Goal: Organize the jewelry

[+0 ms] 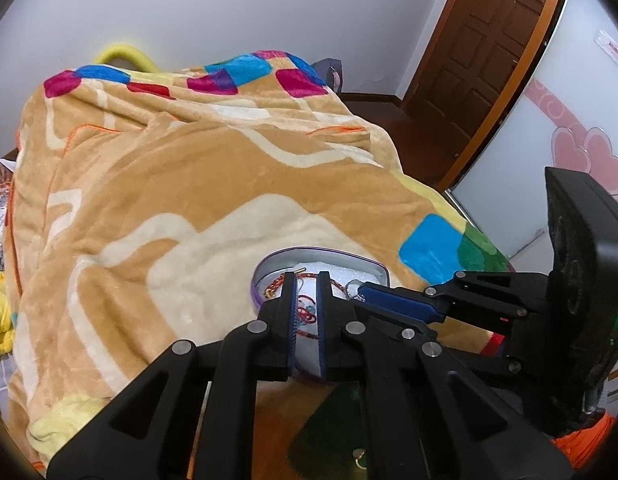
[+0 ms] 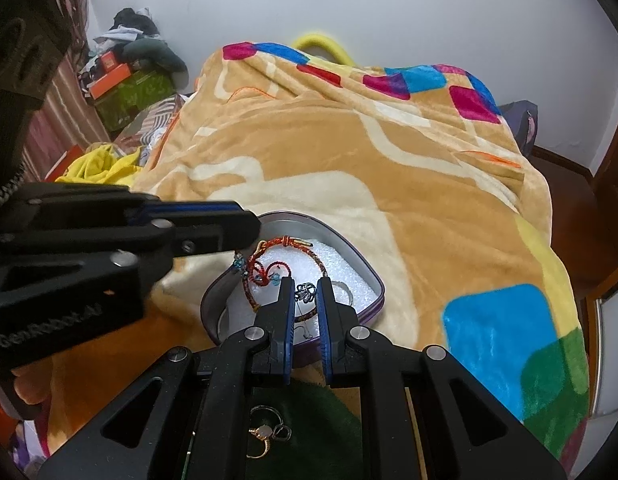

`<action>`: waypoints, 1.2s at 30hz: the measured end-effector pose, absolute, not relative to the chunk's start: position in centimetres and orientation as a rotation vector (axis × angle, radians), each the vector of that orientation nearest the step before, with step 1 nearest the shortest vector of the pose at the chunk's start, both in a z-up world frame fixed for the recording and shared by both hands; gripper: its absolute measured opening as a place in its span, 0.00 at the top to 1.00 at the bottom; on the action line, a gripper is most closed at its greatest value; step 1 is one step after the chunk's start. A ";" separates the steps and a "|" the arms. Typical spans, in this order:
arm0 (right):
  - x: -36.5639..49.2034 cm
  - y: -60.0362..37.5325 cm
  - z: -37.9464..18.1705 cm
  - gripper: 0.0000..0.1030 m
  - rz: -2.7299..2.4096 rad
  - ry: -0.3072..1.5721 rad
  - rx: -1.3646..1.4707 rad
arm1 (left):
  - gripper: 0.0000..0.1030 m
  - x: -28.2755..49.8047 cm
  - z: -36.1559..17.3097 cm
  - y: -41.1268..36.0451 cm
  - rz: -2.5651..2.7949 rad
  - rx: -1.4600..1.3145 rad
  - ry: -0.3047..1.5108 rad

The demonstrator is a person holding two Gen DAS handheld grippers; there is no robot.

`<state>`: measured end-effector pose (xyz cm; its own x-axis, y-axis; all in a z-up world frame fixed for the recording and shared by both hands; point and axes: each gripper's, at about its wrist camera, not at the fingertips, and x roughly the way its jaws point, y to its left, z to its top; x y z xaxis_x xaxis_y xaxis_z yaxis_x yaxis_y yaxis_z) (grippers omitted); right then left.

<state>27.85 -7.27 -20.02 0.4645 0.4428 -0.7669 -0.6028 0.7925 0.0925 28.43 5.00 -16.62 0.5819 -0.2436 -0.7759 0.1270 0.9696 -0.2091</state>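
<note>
Two grippers, left (image 1: 307,280) and right (image 2: 307,286), hang over the tin (image 2: 365,268) on the blanket (image 2: 329,152), jaws nearly closed; what they pinch, if anything, is unclear. The bracelet (image 2: 265,268) lies inside, presumably placed; earrings (image 2: 269,436) wait outside.

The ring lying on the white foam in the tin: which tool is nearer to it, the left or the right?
Right. The right tool has its tip at the ring on the tin's right side. The left tool hangs apart from it, over the red braided bracelet.
</note>
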 end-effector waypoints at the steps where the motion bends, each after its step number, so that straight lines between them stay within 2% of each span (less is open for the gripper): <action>1: 27.7 -7.2 -20.0 0.90 0.650 0.878 -0.208 | 0.94 28.3 -16.5 5.1 -0.213 -0.135 0.923; 7: 27.0 -7.0 -19.1 0.86 0.645 0.860 -0.232 | 0.90 26.8 -15.2 5.5 -0.169 -0.110 0.893; 10: 26.5 -7.1 -18.5 0.80 0.637 0.847 -0.231 | 0.87 25.9 -14.5 5.5 -0.153 -0.089 0.878; 12: 26.2 -7.4 -17.9 0.77 0.631 0.836 -0.227 | 0.78 25.0 -13.9 5.5 -0.143 -0.076 0.861; 14: 25.8 -7.6 -17.4 0.75 0.627 0.827 -0.221 | 0.73 24.4 -13.4 5.5 -0.134 -0.063 0.848; 19: 24.6 -8.4 -16.0 0.68 0.607 0.793 -0.215 | 0.72 22.4 -12.3 5.4 -0.136 -0.054 0.834; 26: 22.3 -9.6 -14.4 0.68 0.588 0.749 -0.207 | 0.67 20.3 -12.0 5.2 -0.129 -0.073 0.835; 36: 19.8 -11.0 -14.3 0.68 0.571 0.740 -0.197 | 0.67 17.8 -14.5 4.2 -0.142 -0.075 0.914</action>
<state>19.82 -11.04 -14.33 0.5955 0.4202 -0.6847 -0.5552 0.8312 0.0272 17.80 4.17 -14.47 0.6023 -0.1548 -0.7831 0.0908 0.9879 -0.1254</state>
